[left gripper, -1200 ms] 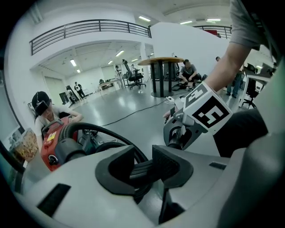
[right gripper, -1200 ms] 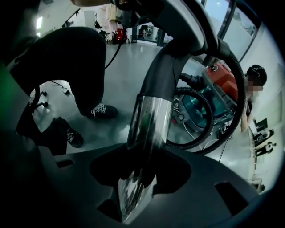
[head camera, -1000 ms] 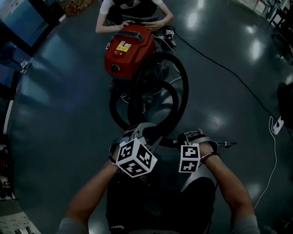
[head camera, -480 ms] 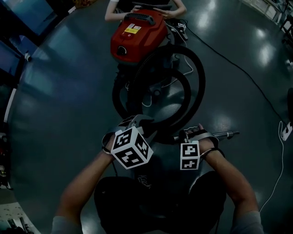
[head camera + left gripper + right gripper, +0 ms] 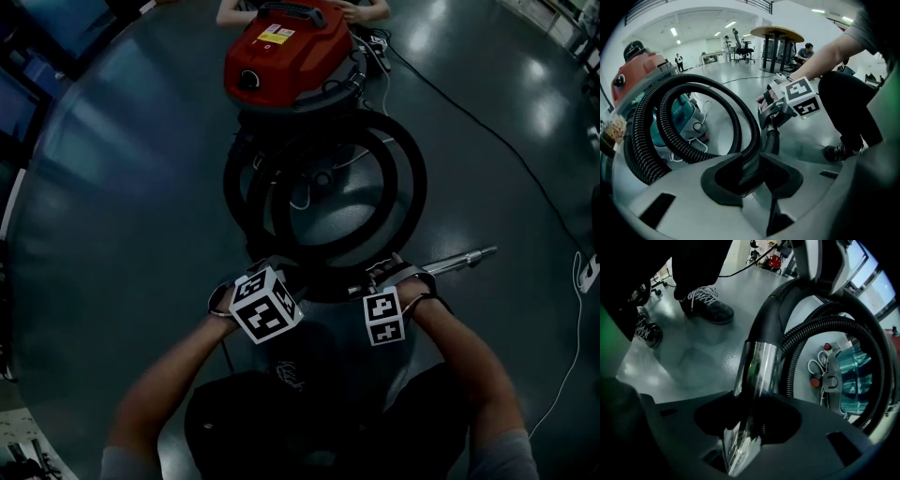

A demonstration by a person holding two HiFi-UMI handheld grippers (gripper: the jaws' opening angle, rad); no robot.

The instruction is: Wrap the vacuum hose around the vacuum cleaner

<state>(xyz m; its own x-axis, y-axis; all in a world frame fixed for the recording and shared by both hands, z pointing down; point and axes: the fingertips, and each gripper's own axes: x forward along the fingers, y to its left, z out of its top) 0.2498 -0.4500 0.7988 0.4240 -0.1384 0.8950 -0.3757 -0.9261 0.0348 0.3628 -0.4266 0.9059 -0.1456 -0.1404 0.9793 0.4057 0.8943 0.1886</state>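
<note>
The left gripper is clenched on the black hose — its jaws have just tightened a little — and the right gripper grasps the chrome wand. The hose lies in loose loops on the floor beside the red vacuum cleaner, not yet around it. Being springy, the loops may well spread or catch the base — or the smooth wand may twist in the jaws.

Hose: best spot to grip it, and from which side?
Probably the smooth cuff next to the chrome tube, jaws across it. It looks rigid, while the ribbed hose coils would give. Come from above, since it lies low over the floor.
</note>
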